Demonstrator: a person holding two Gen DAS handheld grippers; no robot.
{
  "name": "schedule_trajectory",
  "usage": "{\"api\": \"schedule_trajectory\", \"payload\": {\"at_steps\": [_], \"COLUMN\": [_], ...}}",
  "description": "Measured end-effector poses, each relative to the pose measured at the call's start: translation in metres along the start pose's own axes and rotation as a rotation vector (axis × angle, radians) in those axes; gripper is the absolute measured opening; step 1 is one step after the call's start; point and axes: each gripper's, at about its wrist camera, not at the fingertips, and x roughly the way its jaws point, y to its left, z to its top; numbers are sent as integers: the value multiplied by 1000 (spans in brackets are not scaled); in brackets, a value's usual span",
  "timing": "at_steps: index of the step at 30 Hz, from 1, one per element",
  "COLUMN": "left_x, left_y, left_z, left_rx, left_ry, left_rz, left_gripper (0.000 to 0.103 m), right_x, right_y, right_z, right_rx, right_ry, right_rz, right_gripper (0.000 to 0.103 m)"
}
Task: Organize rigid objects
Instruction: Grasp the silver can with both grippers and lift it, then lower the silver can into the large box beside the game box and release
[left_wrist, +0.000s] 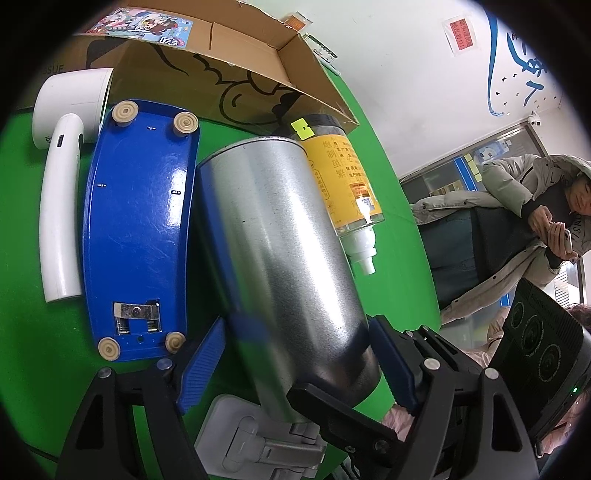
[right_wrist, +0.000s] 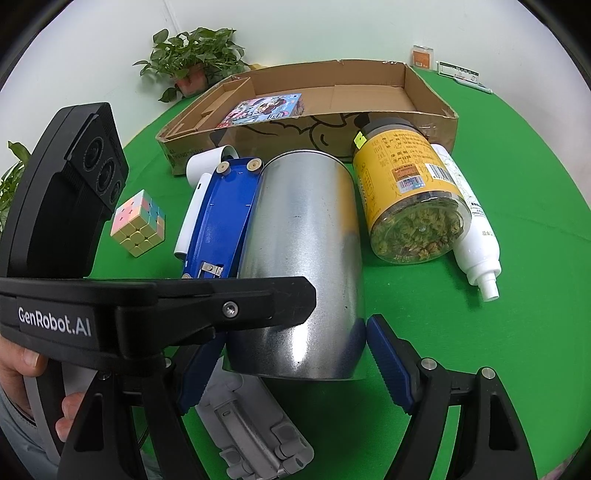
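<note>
Left wrist view: the left tongs (left_wrist: 295, 365) stand spread, their blue pads on either side of the silver metal tumbler (left_wrist: 280, 258) that lies on its side on the green counter (left_wrist: 22, 229). The left pad sits off the tumbler wall; whether the right pad touches it I cannot tell. A black part of the other tool crosses in front of the tumbler's near end. Just left of the tumbler lies a blue stapler (left_wrist: 138, 229), underside up, touching or nearly touching it. Left of the stapler is a white handheld device (left_wrist: 61, 184). Right of the tumbler lies a yellow-labelled jar (left_wrist: 341, 173), with a white spray bottle (left_wrist: 364, 251) behind it. Beyond the tumbler stands an open cardboard box (left_wrist: 229, 77) holding a cartoon-printed card (left_wrist: 144, 24). Below the tumbler's near end lies a grey folding stand (left_wrist: 258, 439).

Right wrist view: the right tongs (right_wrist: 295, 365) are also spread wide, flanking the near end of the silver metal tumbler (right_wrist: 303, 258), neither pad clearly pressing it. The left tool's black body (right_wrist: 147, 306) crosses left of the tumbler, held by a hand (right_wrist: 22, 373). The blue stapler (right_wrist: 221, 218) lies against the tumbler's left side, and a pastel puzzle cube (right_wrist: 138, 223) sits farther left. The jar (right_wrist: 406, 199), filled with dried flowers, lies right of the tumbler, touching the spray bottle (right_wrist: 476, 236).
</note>
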Motion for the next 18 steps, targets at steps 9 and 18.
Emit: {"api": "schedule_trajectory", "payload": {"at_steps": [9, 18], "left_x": [-5, -44], "left_y": [-16, -53], "left_z": [-2, 16], "left_rx": [61, 164], "left_ry": [-18, -131], "left_rz": [32, 45], "left_gripper": [75, 74], "right_x": [-7, -51], "right_y": [-1, 5], "right_z": [-2, 22], "right_rx": [3, -9], "right_ry": [-20, -165], "right_rz": [-11, -13], "right_gripper": [75, 75]}}
